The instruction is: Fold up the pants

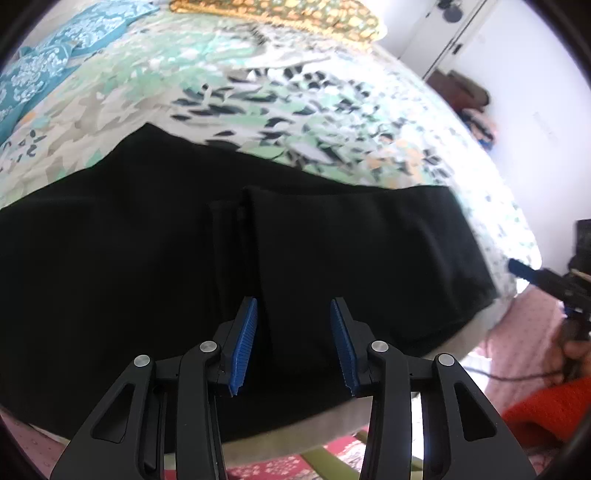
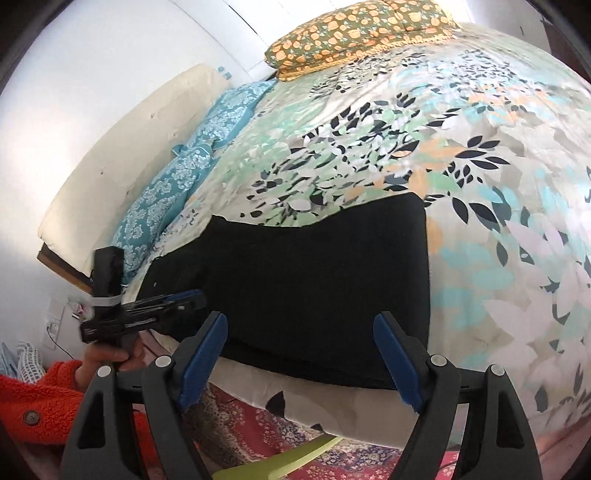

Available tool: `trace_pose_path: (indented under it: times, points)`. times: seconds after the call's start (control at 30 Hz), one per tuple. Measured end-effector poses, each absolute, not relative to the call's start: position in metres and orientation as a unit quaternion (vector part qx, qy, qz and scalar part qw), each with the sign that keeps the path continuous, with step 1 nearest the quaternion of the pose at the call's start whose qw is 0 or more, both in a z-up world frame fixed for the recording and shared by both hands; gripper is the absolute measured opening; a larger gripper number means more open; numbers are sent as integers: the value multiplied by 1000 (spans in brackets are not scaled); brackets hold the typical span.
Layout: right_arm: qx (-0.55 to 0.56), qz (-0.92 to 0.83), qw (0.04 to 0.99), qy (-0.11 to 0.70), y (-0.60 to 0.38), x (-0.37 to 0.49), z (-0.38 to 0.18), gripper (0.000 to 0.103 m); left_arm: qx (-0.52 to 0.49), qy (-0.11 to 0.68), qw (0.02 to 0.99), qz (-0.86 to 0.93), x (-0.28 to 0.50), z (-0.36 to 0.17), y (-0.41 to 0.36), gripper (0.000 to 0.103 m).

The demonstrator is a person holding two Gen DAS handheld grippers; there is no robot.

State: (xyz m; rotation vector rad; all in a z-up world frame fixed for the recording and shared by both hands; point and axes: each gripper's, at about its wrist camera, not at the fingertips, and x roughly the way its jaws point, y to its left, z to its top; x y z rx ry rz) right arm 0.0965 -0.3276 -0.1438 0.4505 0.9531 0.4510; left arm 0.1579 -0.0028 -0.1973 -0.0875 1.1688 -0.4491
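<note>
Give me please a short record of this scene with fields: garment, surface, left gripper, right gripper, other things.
garment: black pants, folded, lying flat near the bed's edge
surface: floral bedspread
left gripper: open, over the pants, nothing gripped
right gripper: open wide, holding nothing
other things: orange flowered pillow, blue patterned pillow

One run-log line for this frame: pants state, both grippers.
black fabric pants: folded flat on floral bedspread | left gripper: open, empty, above pants | right gripper: open, empty, at bed edge
</note>
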Motion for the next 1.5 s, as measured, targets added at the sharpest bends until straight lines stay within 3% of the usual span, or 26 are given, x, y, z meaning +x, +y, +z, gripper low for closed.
trace_pose_path:
  times: [0.13,0.17,0.2,0.43,0.67,0.87,0.93,0.97,1.0,1.13,1.27,1.5]
  points:
    - [191,230,856,423,-315,101,-132,81,-47,562,803,-192,159,-208,0,41]
    - [187,232,858,419,-312,100,-132,81,-49,562,803,-193,157,-209,-1,26]
    - [180,233,860,418,-310,102,-132,81,-46,563,803,-189,157,-210,-2,3]
    - [111,187,890,401,-305,96,-122,81,-76,543,820,-164,146,-190,24,2]
    - [52,211,832,510,-265,132,-188,81,-52,558,814,-154,147,-209,20,4]
    - [55,196,819,536,-263,145,-211,86,-62,548,817,-165,143,-208,27,20]
    - [59,193,822,533,-264,144,-209,86,-76,540,821,-171,140,-202,31,39]
    - [62,191,824,531,-265,143,-207,85,-78,530,828,-165,138,-197,34,57]
    - [68,190,826,526,-266,141,-204,85,-78,519,837,-157,138,-193,37,66]
    - [81,190,851,482,-268,130,-180,85,-96,465,869,-136,135,-166,46,71]
    - [61,167,876,448,-273,126,-164,85,-78,439,883,-147,147,-152,25,85]
    - [55,140,879,453,-281,125,-166,85,0,477,864,-161,161,-183,-22,86]
